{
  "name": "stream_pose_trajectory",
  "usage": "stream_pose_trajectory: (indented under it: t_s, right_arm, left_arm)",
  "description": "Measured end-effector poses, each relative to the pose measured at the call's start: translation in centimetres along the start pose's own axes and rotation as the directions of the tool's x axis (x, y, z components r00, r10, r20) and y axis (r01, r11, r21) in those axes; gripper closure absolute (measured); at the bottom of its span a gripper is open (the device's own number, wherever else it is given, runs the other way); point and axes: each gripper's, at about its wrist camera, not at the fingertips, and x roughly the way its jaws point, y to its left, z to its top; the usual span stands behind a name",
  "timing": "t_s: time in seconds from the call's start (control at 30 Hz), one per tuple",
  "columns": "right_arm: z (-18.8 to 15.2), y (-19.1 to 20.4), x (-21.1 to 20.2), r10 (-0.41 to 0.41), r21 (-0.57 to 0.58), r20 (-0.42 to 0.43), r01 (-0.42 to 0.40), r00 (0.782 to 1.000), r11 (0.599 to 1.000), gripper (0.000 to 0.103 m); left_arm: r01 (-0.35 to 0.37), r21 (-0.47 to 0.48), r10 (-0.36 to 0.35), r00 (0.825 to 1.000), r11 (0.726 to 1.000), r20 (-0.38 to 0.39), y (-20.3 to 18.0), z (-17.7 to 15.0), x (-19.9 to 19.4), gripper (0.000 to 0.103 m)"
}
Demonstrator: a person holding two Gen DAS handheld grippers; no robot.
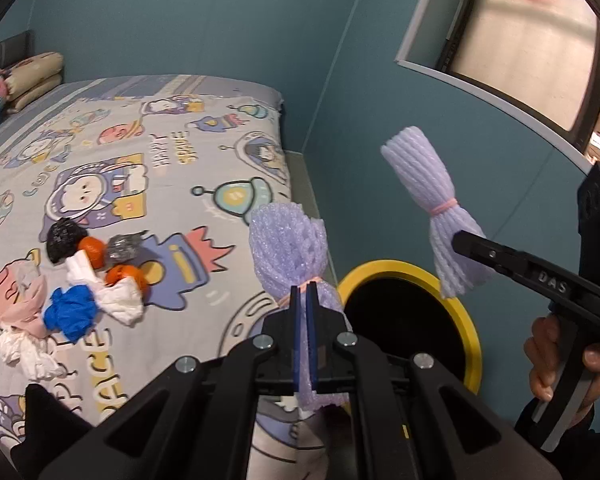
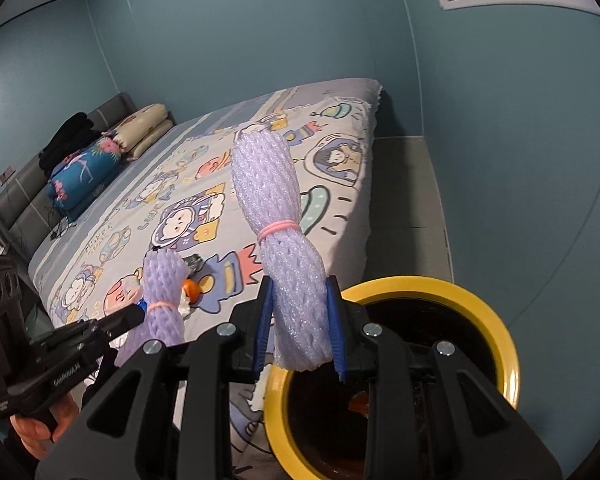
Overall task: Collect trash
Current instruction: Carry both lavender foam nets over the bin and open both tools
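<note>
My left gripper [image 1: 305, 292] is shut on a purple foam net bundle [image 1: 286, 252] tied with a pink band, held beside the bed's edge, left of the bin. My right gripper [image 2: 300, 304] is shut on a second purple foam net bundle [image 2: 274, 200], held over the near rim of the yellow-rimmed black trash bin [image 2: 496, 308]. The bin also shows in the left wrist view [image 1: 470, 328], with the right gripper [image 1: 460, 240] and its bundle [image 1: 424, 184] above it. A pile of crumpled trash [image 1: 80, 280], white, blue, orange, black and silver pieces, lies on the bed.
The bed with a cartoon space sheet [image 1: 148, 168] fills the left. Folded pillows and blankets [image 2: 100, 160] sit at the headboard. A teal wall [image 1: 380, 80] and a window [image 1: 520, 40] stand behind the bin. A grey ledge [image 2: 408, 200] runs between bed and wall.
</note>
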Motion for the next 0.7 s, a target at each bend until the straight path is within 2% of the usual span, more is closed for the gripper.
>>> stream_pose_trajectory:
  t_s: [0.23, 0.47, 0.63, 0.7]
  right_arm:
    - [-0.4, -2.2, 0.2, -0.017, 0.043, -0.017, 0.018, 1.0, 0.999, 0.078]
    - [-0.4, -4.2, 0.0, -0.034, 0.073, -0.03, 0.036, 0.999, 0.997, 0.076]
    - [-1.1, -5.2, 1.0, -0.063, 0.064, -0.079, 0.068, 0.995, 0.996, 0.075]
    - [-1.5, -5.8, 1.5, -0.051, 0.071, -0.109, 0.059, 0.993, 0.996, 0.075]
  left_arm:
    - [0.051, 0.037, -0.05, 0.998, 0.998, -0.022, -3.0, -0.4, 1.3, 0.1]
    - [0.09, 0.064, -0.084, 0.992, 0.994, -0.089, -5.5, -1.4, 3.7, 0.1]
    - [0.113, 0.07, -0.103, 0.987, 0.991, -0.125, -6.6, -2.2, 4.9, 0.1]
    - [0.119, 0.078, -0.107, 0.985, 0.99, -0.138, -7.1, -2.7, 5.3, 0.1]
